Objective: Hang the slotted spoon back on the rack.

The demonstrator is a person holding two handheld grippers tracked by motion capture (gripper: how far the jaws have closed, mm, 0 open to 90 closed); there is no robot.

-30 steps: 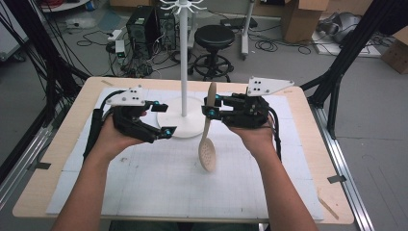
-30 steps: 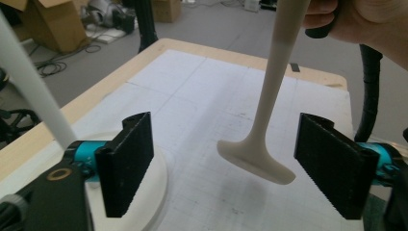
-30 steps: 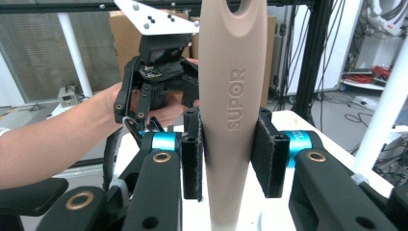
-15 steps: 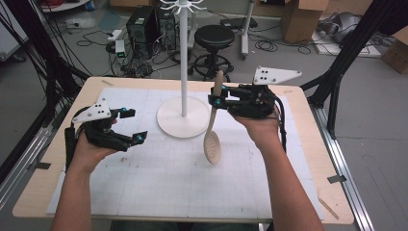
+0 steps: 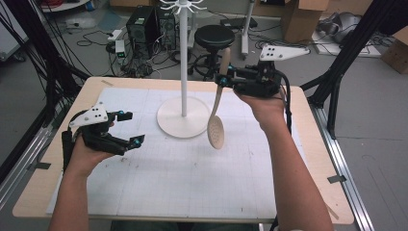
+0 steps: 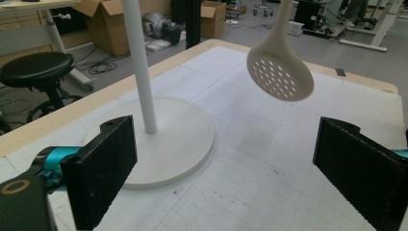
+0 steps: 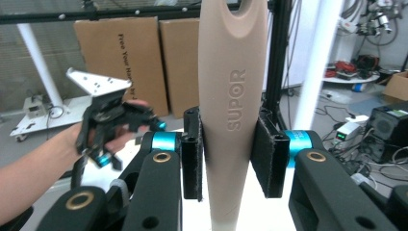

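Note:
A beige slotted spoon [image 5: 216, 131] hangs bowl down above the mat, right of the white stand's round base [image 5: 182, 120]. My right gripper [image 5: 224, 80] is shut on its handle [image 7: 233, 96], with a pad pressed against each side. The spoon's handle tip rises near the stand's pole [image 5: 183, 57]. My left gripper [image 5: 133, 128] is low over the mat at the left, apart from the stand. Its jaws have just been opening and stand wide with nothing between them. The left gripper view looks past that gripper [image 6: 226, 144] at the spoon's bowl [image 6: 280, 72] and the base [image 6: 178, 139].
A white grid mat [image 5: 192, 183] covers most of the wooden table [image 5: 317, 159]. Beyond the far edge are a black stool [image 5: 215, 36], computer cases and cardboard boxes on the floor. Black frame posts stand at both sides.
My left gripper has pulled away from the stand to the left and sunk toward the mat, its jaws wider. My right gripper has lifted the spoon higher.

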